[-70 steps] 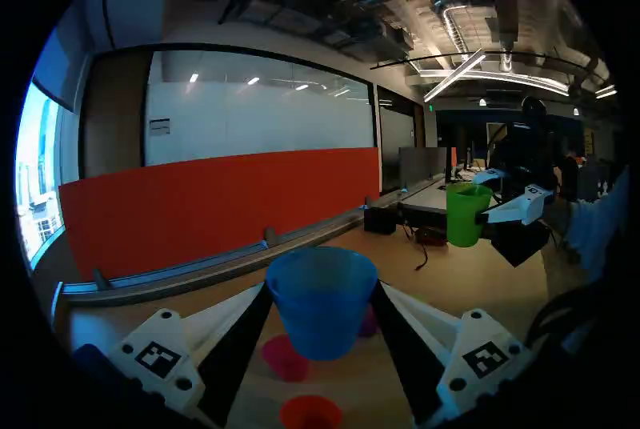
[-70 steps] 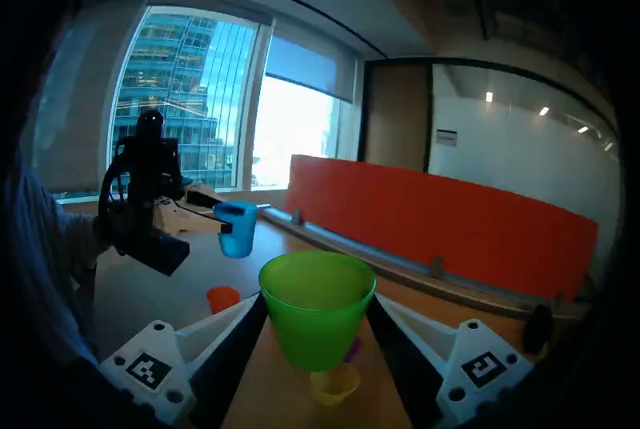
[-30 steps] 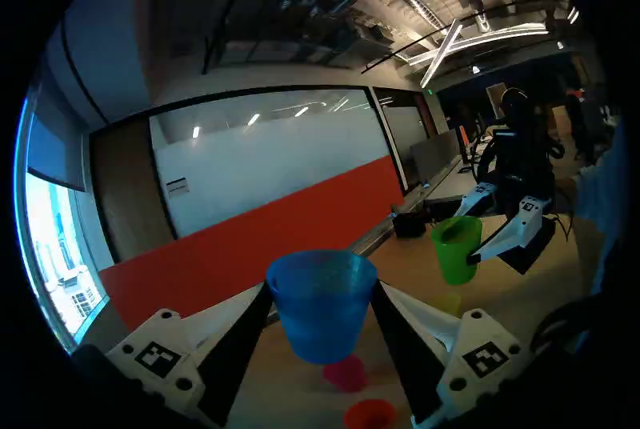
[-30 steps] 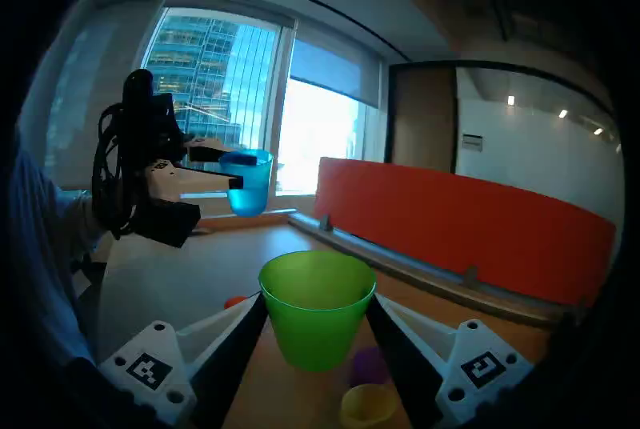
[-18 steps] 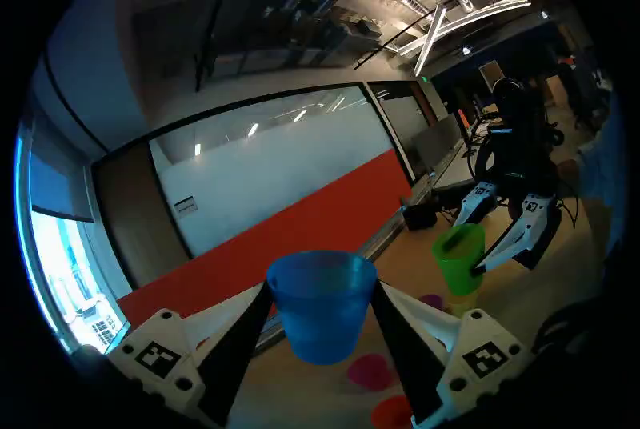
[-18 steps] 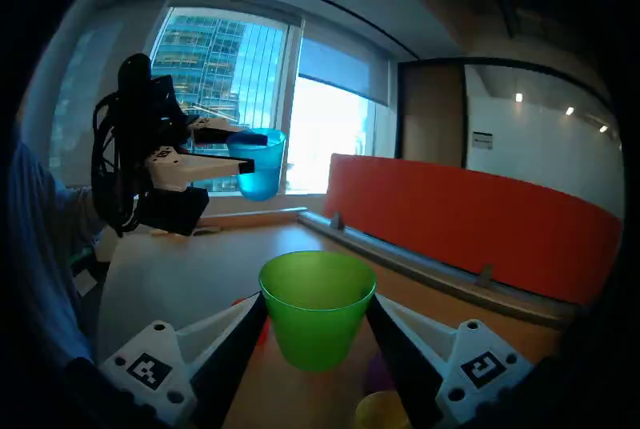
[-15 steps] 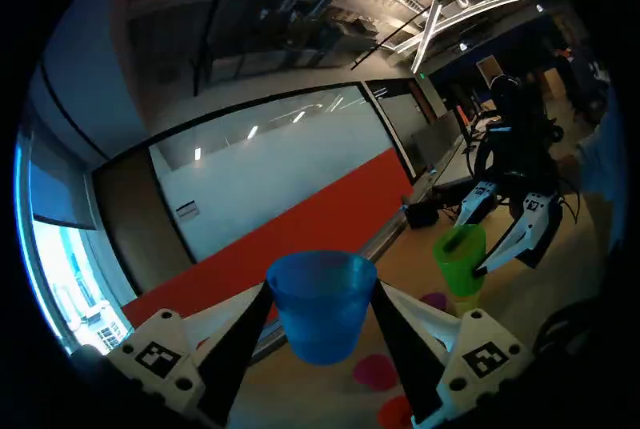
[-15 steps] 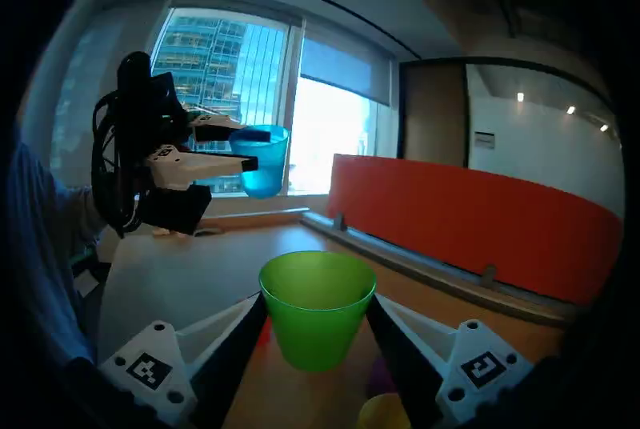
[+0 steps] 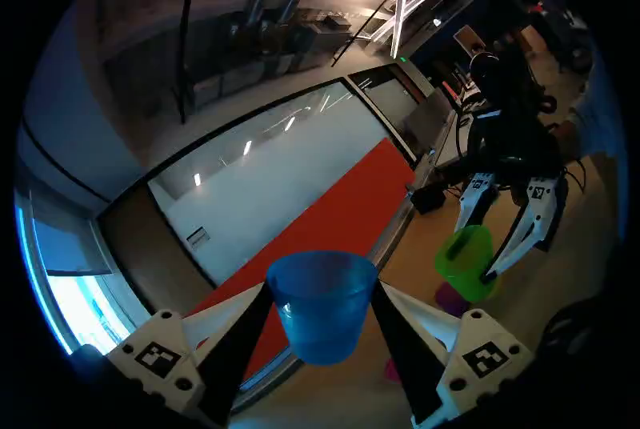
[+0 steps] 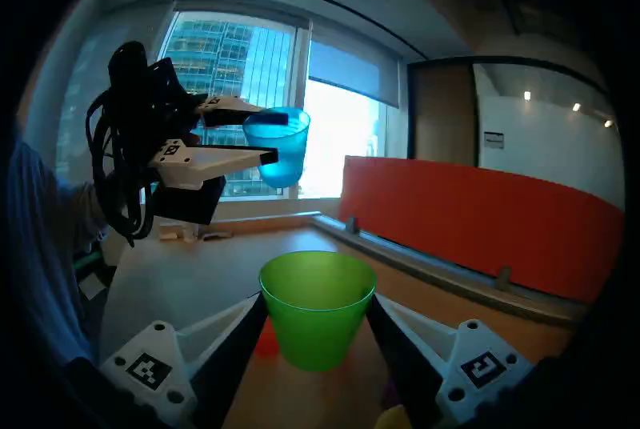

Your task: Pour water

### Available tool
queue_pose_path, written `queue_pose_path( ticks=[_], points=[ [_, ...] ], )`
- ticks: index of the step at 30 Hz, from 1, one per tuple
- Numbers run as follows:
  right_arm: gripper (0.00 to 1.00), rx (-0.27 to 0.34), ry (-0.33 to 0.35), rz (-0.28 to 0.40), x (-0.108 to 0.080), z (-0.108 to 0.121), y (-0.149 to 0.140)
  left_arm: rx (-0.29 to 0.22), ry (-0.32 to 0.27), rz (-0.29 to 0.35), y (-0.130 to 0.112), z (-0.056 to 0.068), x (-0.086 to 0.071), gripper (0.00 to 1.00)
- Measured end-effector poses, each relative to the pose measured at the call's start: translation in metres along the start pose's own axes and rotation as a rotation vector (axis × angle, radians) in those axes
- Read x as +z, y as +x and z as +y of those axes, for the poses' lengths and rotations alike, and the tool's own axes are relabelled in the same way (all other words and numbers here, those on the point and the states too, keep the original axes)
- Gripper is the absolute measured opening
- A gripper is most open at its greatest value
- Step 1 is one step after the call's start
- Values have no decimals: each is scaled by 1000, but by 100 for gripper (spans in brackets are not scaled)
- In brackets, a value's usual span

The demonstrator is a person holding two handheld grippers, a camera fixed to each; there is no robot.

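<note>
Left claw (image 9: 322, 299) around near-upright blue cup (image 9: 322, 317)

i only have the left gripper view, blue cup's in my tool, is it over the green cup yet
observer: not yet. in the right gripper view the blue cup hangs higher than the green cup and off to the left in that picture, not above its mouth.
operator: is blue tipping
observer: seen from the side it's close to upright, and no stream leaves it.
operator: anything in green already
observer: the right tool holds it upright, and i make out no water inside.
</note>
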State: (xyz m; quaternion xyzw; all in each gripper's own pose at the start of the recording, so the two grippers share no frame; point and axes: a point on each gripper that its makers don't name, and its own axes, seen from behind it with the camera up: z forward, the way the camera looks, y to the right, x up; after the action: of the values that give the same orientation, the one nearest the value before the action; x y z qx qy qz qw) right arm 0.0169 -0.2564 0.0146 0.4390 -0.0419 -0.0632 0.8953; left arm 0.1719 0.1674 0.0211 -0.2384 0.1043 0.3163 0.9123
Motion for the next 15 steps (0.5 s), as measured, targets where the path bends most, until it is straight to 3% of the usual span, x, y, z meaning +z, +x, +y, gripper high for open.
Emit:
queue_pose_path(
  ticks=[15],
  points=[
    [89,8,50,-3,18,-14,-7,111,9,13,14,-1,4,86]
  ],
)
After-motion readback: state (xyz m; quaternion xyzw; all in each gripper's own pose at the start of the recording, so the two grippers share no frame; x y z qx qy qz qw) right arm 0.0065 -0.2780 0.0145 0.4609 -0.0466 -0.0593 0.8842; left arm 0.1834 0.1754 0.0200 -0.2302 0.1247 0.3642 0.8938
